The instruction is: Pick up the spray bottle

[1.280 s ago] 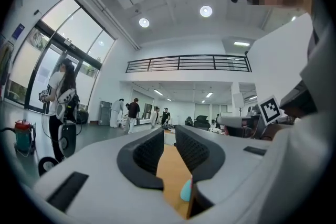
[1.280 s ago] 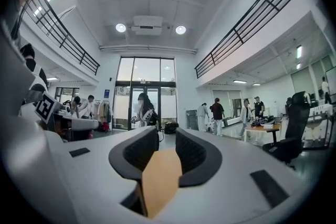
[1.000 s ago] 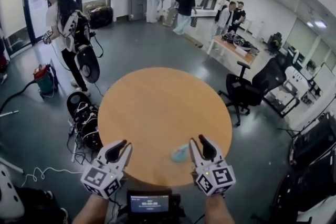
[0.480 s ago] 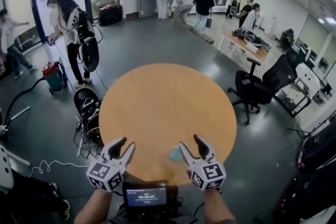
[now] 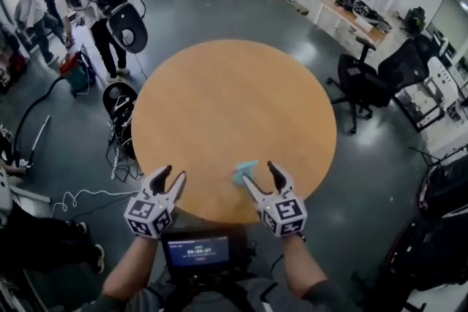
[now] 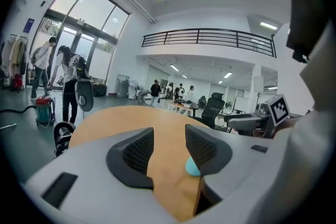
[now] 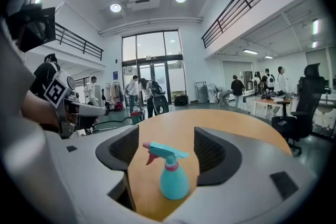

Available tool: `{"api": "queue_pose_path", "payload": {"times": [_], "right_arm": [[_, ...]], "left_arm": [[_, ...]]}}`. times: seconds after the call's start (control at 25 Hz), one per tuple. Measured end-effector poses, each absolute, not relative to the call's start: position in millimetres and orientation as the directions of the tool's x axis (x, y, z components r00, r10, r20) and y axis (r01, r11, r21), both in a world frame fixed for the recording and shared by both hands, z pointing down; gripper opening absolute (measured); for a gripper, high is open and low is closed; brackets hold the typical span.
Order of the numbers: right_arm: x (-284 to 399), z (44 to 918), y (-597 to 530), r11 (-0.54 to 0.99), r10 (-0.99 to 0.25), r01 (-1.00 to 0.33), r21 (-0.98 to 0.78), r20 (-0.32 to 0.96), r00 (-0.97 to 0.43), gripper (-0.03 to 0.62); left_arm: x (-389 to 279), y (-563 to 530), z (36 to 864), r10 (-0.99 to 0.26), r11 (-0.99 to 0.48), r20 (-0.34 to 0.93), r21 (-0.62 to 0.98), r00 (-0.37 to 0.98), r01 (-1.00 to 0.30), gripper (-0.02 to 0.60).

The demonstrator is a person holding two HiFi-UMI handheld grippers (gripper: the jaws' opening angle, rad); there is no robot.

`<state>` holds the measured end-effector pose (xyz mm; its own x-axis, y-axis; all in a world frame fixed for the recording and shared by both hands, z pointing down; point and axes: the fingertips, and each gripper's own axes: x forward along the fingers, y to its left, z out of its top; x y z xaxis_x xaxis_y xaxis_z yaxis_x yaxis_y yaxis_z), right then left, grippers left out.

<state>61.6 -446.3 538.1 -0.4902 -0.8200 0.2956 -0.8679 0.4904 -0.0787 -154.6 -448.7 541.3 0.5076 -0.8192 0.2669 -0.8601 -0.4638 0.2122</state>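
Note:
A small teal spray bottle [image 5: 244,173] with a pink trigger stands upright near the front edge of the round wooden table [image 5: 219,99]. In the right gripper view the spray bottle [image 7: 170,176] sits between the jaws, apart from both pads. My right gripper [image 5: 262,177] is just behind it, its jaws opening. My left gripper [image 5: 170,180] hovers at the table's front edge to the left, jaws opening with nothing between them. In the left gripper view only a teal sliver of the bottle [image 6: 191,167] peeks past the right jaw.
A black office chair [image 5: 369,80] stands to the right of the table. Cables and black gear [image 5: 119,113] lie on the floor at the left. Several people [image 5: 80,4] stand around the room. A screen device [image 5: 199,252] sits just below my grippers.
Both grippers have come down toward the table's front edge and their jaws have spread wider. The right one now frames the spray bottle. The head view has tilted further down.

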Motion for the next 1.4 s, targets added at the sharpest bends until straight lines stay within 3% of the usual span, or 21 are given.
{"api": "queue_pose_path", "payload": {"times": [0.6, 1.4], "right_arm": [[62.8, 662.1, -442.7, 0.481, -0.718, -0.858, -0.177, 0.482, -0.502, 0.411], [45.3, 721.3, -467.0, 0.505, -0.694, -0.851, -0.144, 0.518, -0.500, 0.509]], "left_arm": [[-149.5, -443.4, 645.4, -0.743, -0.390, 0.466, 0.282, 0.480, -0.877, 0.192], [-133.9, -460.9, 716.6, -0.672, -0.374, 0.565, 0.298, 0.479, -0.878, 0.192]]}}
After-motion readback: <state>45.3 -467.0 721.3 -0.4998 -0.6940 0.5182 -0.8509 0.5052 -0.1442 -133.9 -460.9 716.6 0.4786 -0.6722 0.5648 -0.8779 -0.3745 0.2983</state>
